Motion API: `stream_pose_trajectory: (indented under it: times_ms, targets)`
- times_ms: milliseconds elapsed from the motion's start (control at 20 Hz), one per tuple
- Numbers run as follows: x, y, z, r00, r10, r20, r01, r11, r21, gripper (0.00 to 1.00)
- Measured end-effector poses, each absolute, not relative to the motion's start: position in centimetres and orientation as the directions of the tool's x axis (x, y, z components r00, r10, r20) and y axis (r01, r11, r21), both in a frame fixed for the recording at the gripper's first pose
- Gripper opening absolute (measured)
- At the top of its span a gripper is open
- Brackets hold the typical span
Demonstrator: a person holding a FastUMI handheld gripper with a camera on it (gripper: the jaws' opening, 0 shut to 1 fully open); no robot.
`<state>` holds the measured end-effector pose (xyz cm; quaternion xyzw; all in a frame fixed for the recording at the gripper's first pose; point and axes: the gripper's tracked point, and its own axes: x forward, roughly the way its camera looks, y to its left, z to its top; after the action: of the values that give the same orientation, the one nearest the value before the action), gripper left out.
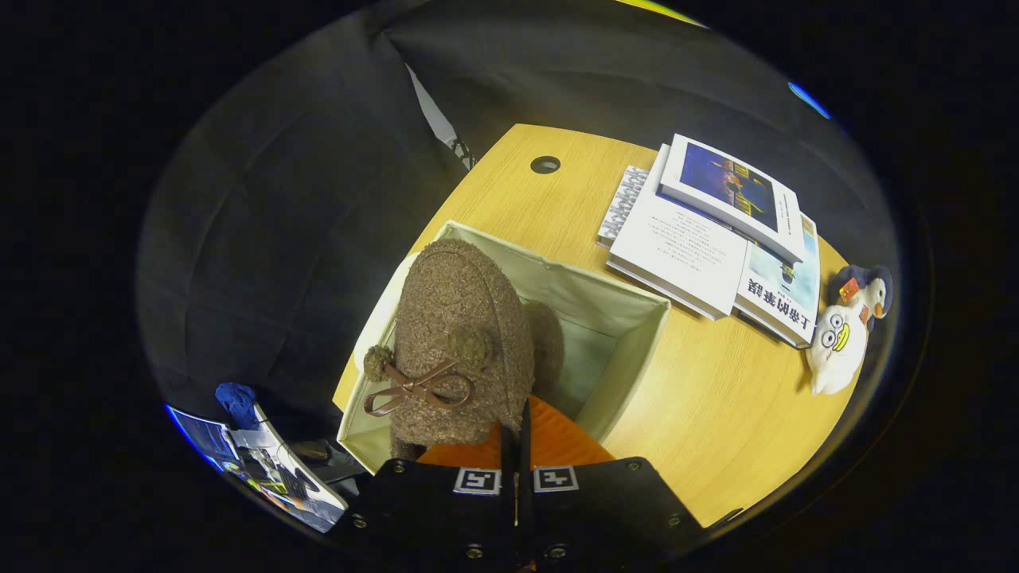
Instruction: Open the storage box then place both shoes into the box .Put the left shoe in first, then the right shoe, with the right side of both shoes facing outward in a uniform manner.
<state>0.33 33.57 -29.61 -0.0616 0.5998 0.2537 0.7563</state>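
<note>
Over the open box (613,350) on the tabletop (716,414), the fingers (516,446) are clenched on a brown shoe (458,334), apparently the first; next it must go down inside.

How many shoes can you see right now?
2. One brown shoe hangs over the box, pinched in the claw. Another sits inside the box behind it, mostly hidden.

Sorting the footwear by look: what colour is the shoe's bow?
Brown, glossier than the fuzzy brown shoe; the bow shows in the gripper view.
</note>
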Motion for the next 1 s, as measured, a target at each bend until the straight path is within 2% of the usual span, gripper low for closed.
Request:
stream_pose_trajectory:
  times_ms: [200, 300, 400, 450, 500, 600, 800, 1000]
  targets:
    - [0.1, 34.4, -30.1, 0.160, 0.304, -0.939, -0.466, 0.862, 0.199, 0.01]
    - [-0.1, 35.2, -30.3, 0.153, 0.335, -0.930, -0.464, 0.855, 0.231, 0.08]
    - [-0.3, 34.8, -30.1, 0.143, 0.355, -0.924, -0.479, 0.841, 0.249, 0.26]
    - [-0.1, 34.3, -29.8, 0.158, 0.356, -0.921, -0.491, 0.837, 0.240, 0.47]
    - [0.3, 33.6, -29.4, 0.181, 0.360, -0.915, -0.506, 0.832, 0.228, 0.58]
    - [1.0, 31.9, -27.7, 0.237, 0.375, -0.896, -0.521, 0.828, 0.209, 0.97]
    - [2.4, 27.8, -25.6, 0.377, 0.421, -0.825, -0.474, 0.853, 0.219, 0.98]
    - [4.1, 21.5, -21.1, 0.589, 0.405, -0.700, -0.393, 0.900, 0.190, 0.98]
